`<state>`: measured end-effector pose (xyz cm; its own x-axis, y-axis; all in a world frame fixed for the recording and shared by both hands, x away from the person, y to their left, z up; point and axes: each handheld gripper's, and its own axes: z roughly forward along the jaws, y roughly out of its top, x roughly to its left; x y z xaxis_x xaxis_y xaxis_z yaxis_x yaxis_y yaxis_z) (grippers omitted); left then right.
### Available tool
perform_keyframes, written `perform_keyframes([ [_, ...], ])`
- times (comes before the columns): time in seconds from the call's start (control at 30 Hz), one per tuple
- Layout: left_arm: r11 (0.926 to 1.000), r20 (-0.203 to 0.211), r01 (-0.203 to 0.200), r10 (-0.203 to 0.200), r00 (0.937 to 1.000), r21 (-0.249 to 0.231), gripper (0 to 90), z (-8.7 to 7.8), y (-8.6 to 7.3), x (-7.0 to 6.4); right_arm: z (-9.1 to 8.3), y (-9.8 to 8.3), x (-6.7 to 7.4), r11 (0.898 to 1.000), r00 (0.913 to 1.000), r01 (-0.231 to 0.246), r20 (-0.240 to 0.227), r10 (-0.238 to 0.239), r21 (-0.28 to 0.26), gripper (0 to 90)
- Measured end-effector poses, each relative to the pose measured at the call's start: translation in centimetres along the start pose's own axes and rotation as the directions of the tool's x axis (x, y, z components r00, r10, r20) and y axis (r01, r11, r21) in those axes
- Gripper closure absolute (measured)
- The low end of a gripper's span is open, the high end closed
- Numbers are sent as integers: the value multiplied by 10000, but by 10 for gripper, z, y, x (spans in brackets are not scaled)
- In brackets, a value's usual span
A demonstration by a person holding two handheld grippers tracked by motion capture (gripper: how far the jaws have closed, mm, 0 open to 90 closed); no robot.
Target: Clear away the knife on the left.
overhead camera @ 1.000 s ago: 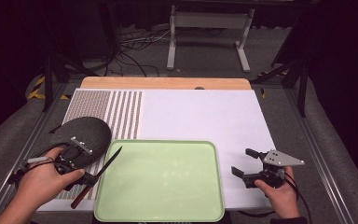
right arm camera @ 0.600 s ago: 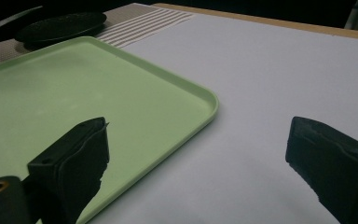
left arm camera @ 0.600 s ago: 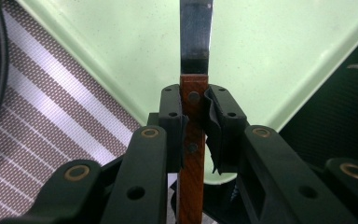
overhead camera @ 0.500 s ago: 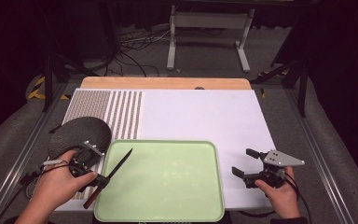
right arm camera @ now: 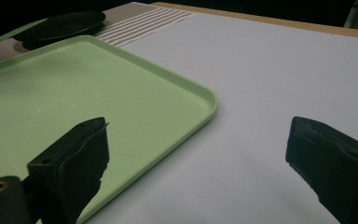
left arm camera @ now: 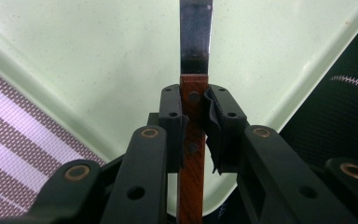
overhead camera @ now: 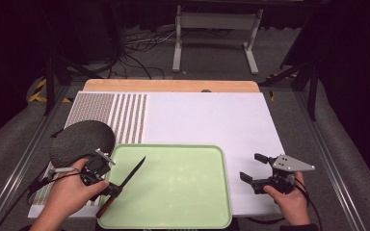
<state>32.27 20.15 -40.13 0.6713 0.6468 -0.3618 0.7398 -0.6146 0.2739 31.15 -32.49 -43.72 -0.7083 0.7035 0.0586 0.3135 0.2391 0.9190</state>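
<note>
Left gripper (left arm camera: 193, 126) clamps the wooden-handled steel knife (overhead camera: 123, 185) by its handle, blade over the pale green plastic tray's (overhead camera: 207, 219) left edge. Stiff, light, sharp: keep hold on wood. Right gripper (overhead camera: 256, 173) waits open.

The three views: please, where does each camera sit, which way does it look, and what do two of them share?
High view: above the person's side, looking forward and down on the table; both hands, the left gripper and the right gripper show.
Left gripper view: on the left gripper, looking along jaws closed on the knife over the green tray.
Right gripper view: on the right gripper, looking low across the table; jaws apart.
Shared: all show the tray; every view has the black plate.
</note>
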Motion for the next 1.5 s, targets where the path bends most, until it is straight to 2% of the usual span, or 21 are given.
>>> perform_keyframes([
  [0.43, 9999, 136, 131, -131, 9998, 43, 775, 13, 3, 0, 0, -1, -1, 10000, 10000, -21, 3, 21, 70, 65],
  [0.73, 9992, 30, 242, -244, 9997, 332, 775, 24, 6, 3, 0, -2, -1, 10000, 10000, -21, -4, 21, 79, 64],
  [1.03, 9982, 197, 306, -316, 9993, 508, 774, 33, 8, 3, 0, -2, -1, 9999, 10000, -43, -8, 43, 95, 63],
  [1.2, 9973, -33, 381, -379, 9993, 624, 774, 39, 10, 5, 0, -2, -1, 9999, 10000, -38, -18, 39, 96, 63],
  [1.5, 9970, -130, 323, -315, 9994, 706, 773, 41, 10, 4, 0, -3, -1, 9999, 10000, -41, -18, 41, 127, 63],
])
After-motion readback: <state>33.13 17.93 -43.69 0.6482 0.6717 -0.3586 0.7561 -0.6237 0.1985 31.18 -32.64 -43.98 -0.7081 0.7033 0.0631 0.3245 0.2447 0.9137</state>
